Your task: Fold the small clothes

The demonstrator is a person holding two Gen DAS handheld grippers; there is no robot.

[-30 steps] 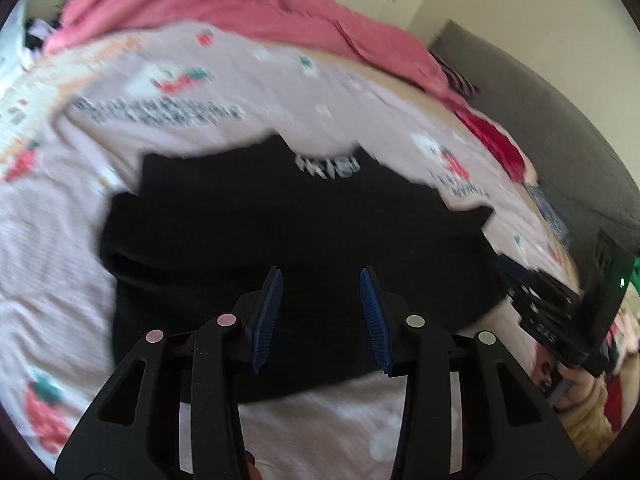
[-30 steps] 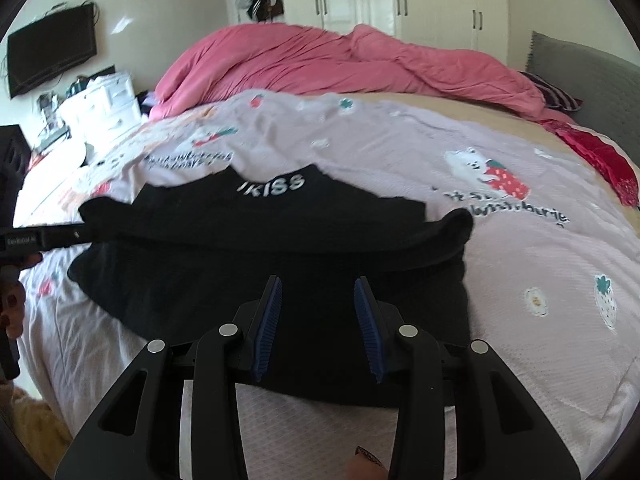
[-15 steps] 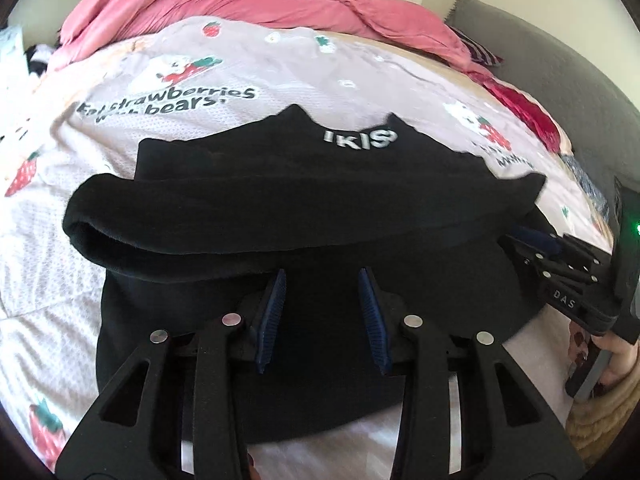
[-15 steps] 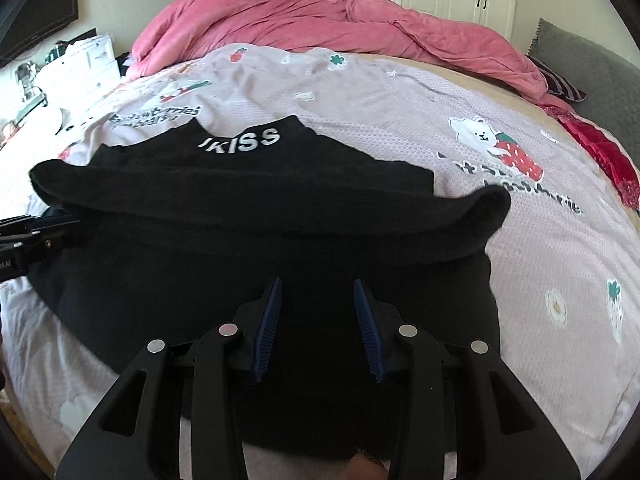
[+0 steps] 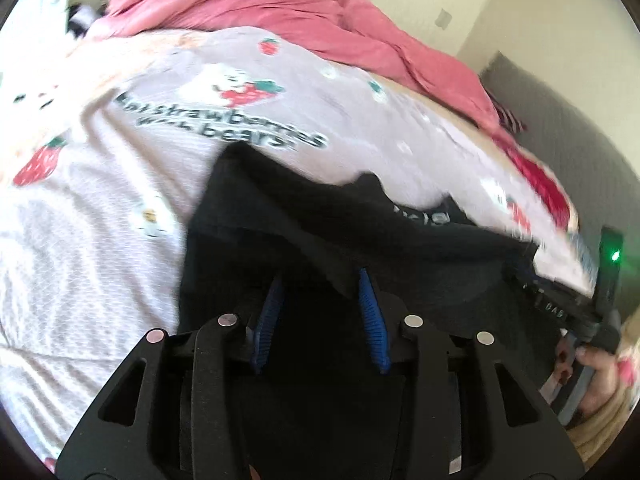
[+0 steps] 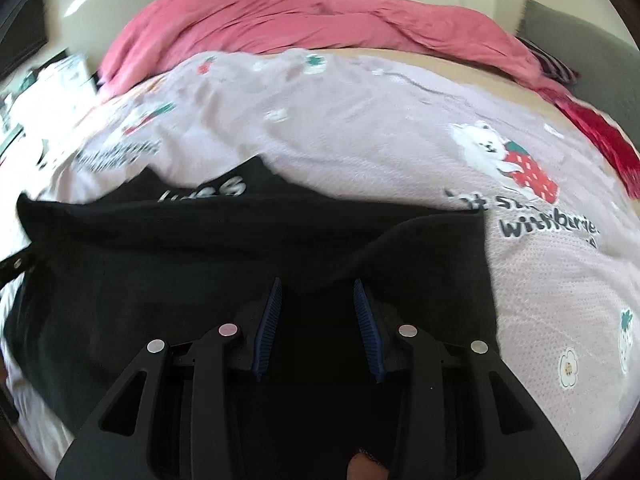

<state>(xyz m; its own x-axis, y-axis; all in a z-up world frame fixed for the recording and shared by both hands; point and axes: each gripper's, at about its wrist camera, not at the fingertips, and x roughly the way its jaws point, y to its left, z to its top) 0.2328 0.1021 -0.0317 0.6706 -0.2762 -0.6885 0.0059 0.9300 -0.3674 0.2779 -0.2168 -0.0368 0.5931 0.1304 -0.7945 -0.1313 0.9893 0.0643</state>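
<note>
The black garment (image 6: 192, 264) lies partly folded on the bed's strawberry-print sheet (image 6: 380, 136), its white-lettered neck toward the pink duvet (image 6: 304, 20). My left hand-held gripper (image 5: 320, 292) and right hand-held gripper (image 6: 318, 296) hover over its near half, both part-open with nothing gripped.

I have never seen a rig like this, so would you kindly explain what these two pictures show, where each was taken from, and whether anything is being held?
No robot here: a person holds a two-finger gripper in each hand, each with a fisheye camera looking along its blue-padded fingers. One picture looks past the left gripper, the other past the right gripper; the right one also shows at the left view's right edge, with the hand holding it. A black garment with white lettering lies on a bed, on a strawberry-and-bear printed cover, a pink duvet bunched behind. Both grippers' jaws stand apart above the dark cloth; neither clearly grips anything.
</note>
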